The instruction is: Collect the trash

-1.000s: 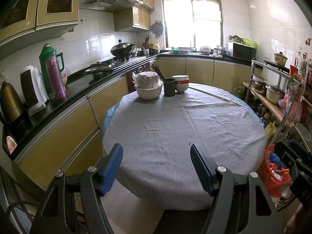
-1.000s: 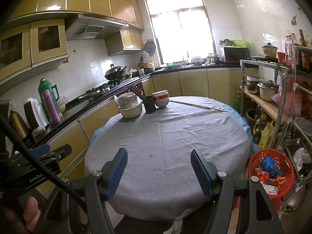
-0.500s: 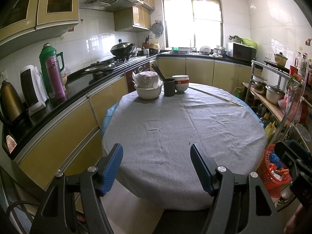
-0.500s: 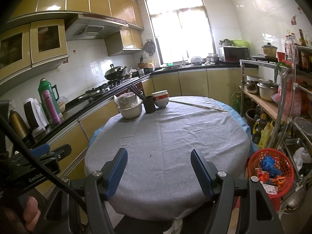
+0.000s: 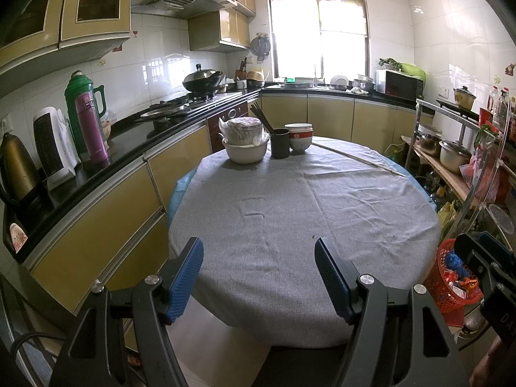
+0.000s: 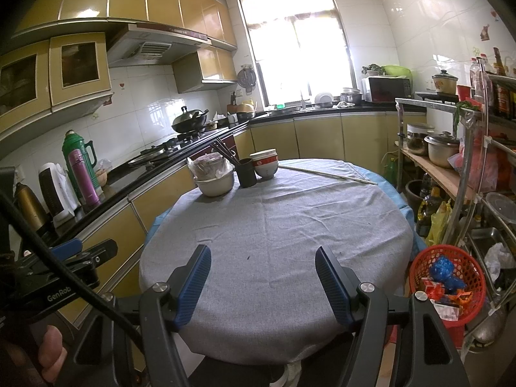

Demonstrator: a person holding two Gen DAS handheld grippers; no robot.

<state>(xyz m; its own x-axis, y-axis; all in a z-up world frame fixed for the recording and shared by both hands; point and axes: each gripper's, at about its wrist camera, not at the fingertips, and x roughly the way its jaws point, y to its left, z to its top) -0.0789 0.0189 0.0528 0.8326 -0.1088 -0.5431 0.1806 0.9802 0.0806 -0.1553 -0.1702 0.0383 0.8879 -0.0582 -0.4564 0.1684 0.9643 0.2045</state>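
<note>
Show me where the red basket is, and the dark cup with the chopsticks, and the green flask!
red basket (image 6: 450, 253): right wrist view, on its mesh rim at the back.
dark cup (image 6: 246, 174): right wrist view, on its front wall.
green flask (image 5: 77, 103): left wrist view, on its upper body.

1. I see a plain grey tablecloth (image 5: 322, 206) with a blue layer showing under its edge.
2. Basket (image 6: 416, 267) is red mesh; the trash (image 6: 443, 269) inside is blue, red and orange.
3. Both grippers, left gripper (image 5: 259, 279) and right gripper (image 6: 262, 282), have black frames and ribbed blue pads.
4. Cabinets (image 5: 96, 225) are yellow, and the counter (image 5: 129, 142) is black.
5. Flasks: one green (image 5: 79, 96), one purple (image 5: 90, 129).
6. Bowl (image 6: 266, 164) is white with a red band, and the cup (image 6: 245, 172) is black.
</note>
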